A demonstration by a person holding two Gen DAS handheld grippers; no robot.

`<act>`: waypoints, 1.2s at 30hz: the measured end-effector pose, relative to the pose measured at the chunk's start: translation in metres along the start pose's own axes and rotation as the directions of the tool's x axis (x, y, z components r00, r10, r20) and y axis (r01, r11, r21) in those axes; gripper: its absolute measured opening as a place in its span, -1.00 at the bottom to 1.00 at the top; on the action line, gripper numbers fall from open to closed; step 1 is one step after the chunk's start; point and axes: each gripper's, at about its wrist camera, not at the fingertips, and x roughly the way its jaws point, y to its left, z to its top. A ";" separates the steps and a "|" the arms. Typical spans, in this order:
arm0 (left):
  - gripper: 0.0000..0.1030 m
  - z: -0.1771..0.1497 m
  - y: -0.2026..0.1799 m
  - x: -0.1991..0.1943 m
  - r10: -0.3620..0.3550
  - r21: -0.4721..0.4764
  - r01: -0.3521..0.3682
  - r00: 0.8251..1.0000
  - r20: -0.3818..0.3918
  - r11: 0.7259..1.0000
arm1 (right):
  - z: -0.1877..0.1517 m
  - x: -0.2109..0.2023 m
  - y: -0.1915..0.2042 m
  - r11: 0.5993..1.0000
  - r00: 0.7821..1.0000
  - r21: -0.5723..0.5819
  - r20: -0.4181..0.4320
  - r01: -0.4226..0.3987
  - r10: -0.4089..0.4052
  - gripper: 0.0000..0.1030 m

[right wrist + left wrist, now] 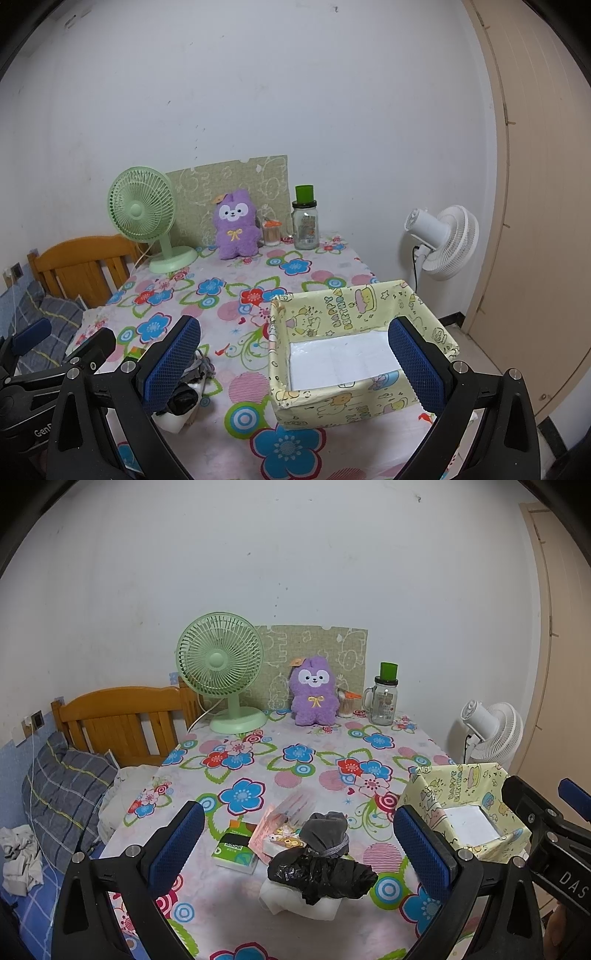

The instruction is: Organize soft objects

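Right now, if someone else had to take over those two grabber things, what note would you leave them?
Left hand-held gripper: open, empty, over the pile near the front edge of the table.
Right hand-held gripper: open, empty, over the yellow box.
Pile: grey sock, black plastic bag on a white wad, a pink packet and a green tissue pack beside them.
Purple plush toy stands at the back between the green fan and the glass jar.
Done: nothing; the box shows only its white bottom.
Left: probably move the soft things into the box, one at a time.
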 end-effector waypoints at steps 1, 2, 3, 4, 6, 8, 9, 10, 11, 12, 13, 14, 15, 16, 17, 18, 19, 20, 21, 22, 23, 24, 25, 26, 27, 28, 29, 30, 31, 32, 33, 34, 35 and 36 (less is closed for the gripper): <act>0.99 0.000 0.000 0.000 -0.002 0.000 0.002 1.000 0.002 1.000 | 0.000 0.000 0.002 1.000 1.000 0.000 -0.001 0.000 0.000 0.99; 0.99 0.000 0.000 0.001 -0.002 0.001 0.002 1.000 0.000 1.000 | 0.000 0.001 0.002 1.000 1.000 0.000 -0.001 0.000 0.000 0.99; 0.99 -0.001 0.001 0.001 -0.001 0.000 0.001 1.000 0.000 1.000 | 0.001 0.001 0.002 1.000 1.000 0.000 -0.002 0.000 0.000 0.99; 0.99 -0.001 0.001 0.001 -0.001 0.000 0.001 1.000 -0.002 1.000 | 0.001 0.001 0.003 1.000 1.000 -0.001 -0.002 0.000 0.000 0.99; 1.00 -0.001 0.002 0.003 0.000 0.000 0.000 1.000 -0.005 1.000 | 0.001 0.002 0.004 1.000 1.000 -0.003 -0.005 0.001 -0.001 0.99; 0.99 -0.002 0.003 0.004 0.005 0.002 -0.005 1.000 -0.008 1.000 | 0.001 0.003 0.005 1.000 1.000 -0.005 -0.008 0.000 0.000 0.99; 0.99 -0.002 0.004 0.005 0.009 0.006 -0.009 1.000 -0.007 1.000 | 0.001 0.004 0.006 1.000 1.000 -0.005 -0.011 -0.003 0.003 0.99; 0.99 -0.003 0.004 0.006 0.015 0.011 -0.015 1.000 -0.003 1.000 | 0.001 0.005 0.007 1.000 1.000 -0.005 -0.014 -0.005 0.005 0.99; 0.99 -0.003 0.004 0.007 0.021 0.015 -0.021 1.000 0.000 1.000 | 0.001 0.006 0.009 1.000 1.000 -0.007 -0.015 -0.007 0.007 0.99; 0.97 -0.003 0.004 0.007 0.027 0.016 -0.027 1.000 0.004 1.000 | 0.001 0.007 0.010 1.000 1.000 -0.009 -0.016 -0.010 0.009 0.99; 0.94 -0.004 0.005 0.008 0.026 0.018 -0.026 1.000 0.004 0.999 | 0.001 0.008 0.011 1.000 1.000 -0.009 -0.016 -0.012 0.012 0.99; 0.93 -0.004 0.005 0.009 0.024 0.018 -0.024 1.000 0.001 1.000 | 0.001 0.009 0.013 1.000 1.000 -0.009 -0.018 -0.016 0.016 0.99; 0.91 -0.004 0.007 0.011 0.021 0.016 -0.021 1.000 -0.004 1.000 | 0.001 0.011 0.015 1.000 1.000 -0.011 -0.021 -0.021 0.021 0.99; 0.90 -0.004 0.008 0.013 0.019 0.015 -0.019 1.000 -0.007 1.000 | 0.001 0.012 0.017 1.000 0.999 -0.013 -0.023 -0.025 0.025 0.99; 0.89 -0.004 0.009 0.015 0.019 0.014 -0.018 1.000 -0.011 1.000 | 0.001 0.013 0.019 0.999 0.999 -0.016 -0.025 -0.028 0.028 0.99; 0.89 -0.005 0.011 0.017 0.019 0.013 -0.019 1.000 -0.015 1.000 | 0.001 0.015 0.021 0.999 0.999 -0.020 -0.028 -0.032 0.032 0.99; 0.88 -0.005 0.012 0.019 0.019 0.011 -0.019 1.000 -0.019 1.000 | 0.000 0.017 0.024 0.999 0.999 -0.024 -0.031 -0.036 0.035 0.99; 0.88 -0.006 0.014 0.021 0.019 0.009 -0.019 1.000 -0.023 1.000 | 0.000 0.019 0.026 0.999 0.999 -0.027 -0.035 -0.039 0.038 0.99; 0.86 -0.006 0.016 0.024 0.016 0.007 -0.015 0.999 -0.029 1.000 | -0.001 0.022 0.030 0.999 0.998 -0.029 -0.040 -0.043 0.042 0.99; 0.85 -0.007 0.017 0.026 0.014 0.006 -0.014 0.999 -0.034 1.000 | -0.002 0.024 0.032 0.998 0.998 -0.032 -0.045 -0.048 0.047 0.99; 0.84 -0.007 0.019 0.028 0.015 0.005 -0.015 0.999 -0.039 1.000 | -0.002 0.027 0.035 0.998 0.997 -0.034 -0.051 -0.053 0.051 0.97; 0.81 -0.008 0.021 0.031 0.017 0.007 -0.017 0.999 -0.045 1.000 | -0.004 0.030 0.039 0.998 0.997 -0.037 -0.055 -0.058 0.056 0.95; 0.80 -0.009 0.023 0.035 0.020 0.008 -0.019 0.998 -0.052 1.000 | -0.005 0.033 0.042 0.997 0.996 -0.039 -0.063 -0.062 0.060 0.91; 0.80 -0.011 0.024 0.037 0.021 0.009 -0.021 0.998 -0.057 1.000 | -0.006 0.036 0.045 0.997 0.995 -0.039 -0.072 -0.069 0.066 0.90; 0.79 -0.012 0.027 0.041 0.021 0.010 -0.020 0.998 -0.064 1.000 | -0.007 0.039 0.047 0.996 0.994 -0.038 -0.080 -0.075 0.072 0.90; 0.78 -0.012 0.028 0.043 0.022 0.011 -0.021 0.997 -0.069 1.000 | -0.008 0.043 0.050 0.996 0.993 -0.037 -0.088 -0.080 0.077 0.90; 0.77 -0.013 0.030 0.046 0.024 0.011 -0.023 0.997 -0.075 1.000 | -0.010 0.046 0.053 0.996 0.992 -0.034 -0.096 -0.087 0.083 0.89; 0.76 -0.014 0.033 0.049 0.027 0.010 -0.026 0.996 -0.081 1.000 | -0.011 0.049 0.055 0.995 0.991 -0.034 -0.103 -0.092 0.088 0.89; 0.75 -0.015 0.035 0.051 0.028 0.009 -0.028 0.996 -0.088 1.000 | -0.012 0.052 0.058 0.995 0.989 -0.035 -0.111 -0.098 0.093 0.88; 0.75 -0.016 0.038 0.055 0.030 0.006 -0.029 0.995 -0.095 1.000 | -0.013 0.055 0.061 0.994 0.988 -0.036 -0.120 -0.104 0.099 0.88; 0.73 -0.018 0.041 0.058 0.031 0.003 -0.030 0.994 -0.103 1.000 | -0.015 0.059 0.064 0.993 0.986 -0.040 -0.129 -0.109 0.103 0.87; 0.71 -0.019 0.043 0.060 0.031 0.001 -0.031 0.993 -0.110 1.000 | -0.016 0.062 0.067 0.993 0.985 -0.044 -0.137 -0.113 0.106 0.87; 0.70 -0.020 0.046 0.063 0.032 -0.002 -0.033 0.992 -0.118 0.999 | -0.018 0.065 0.071 0.992 0.984 -0.048 -0.144 -0.116 0.108 0.86; 0.69 -0.021 0.048 0.066 0.032 -0.004 -0.033 0.991 -0.127 0.999 | -0.019 0.068 0.075 0.991 0.982 -0.053 -0.152 -0.119 0.110 0.86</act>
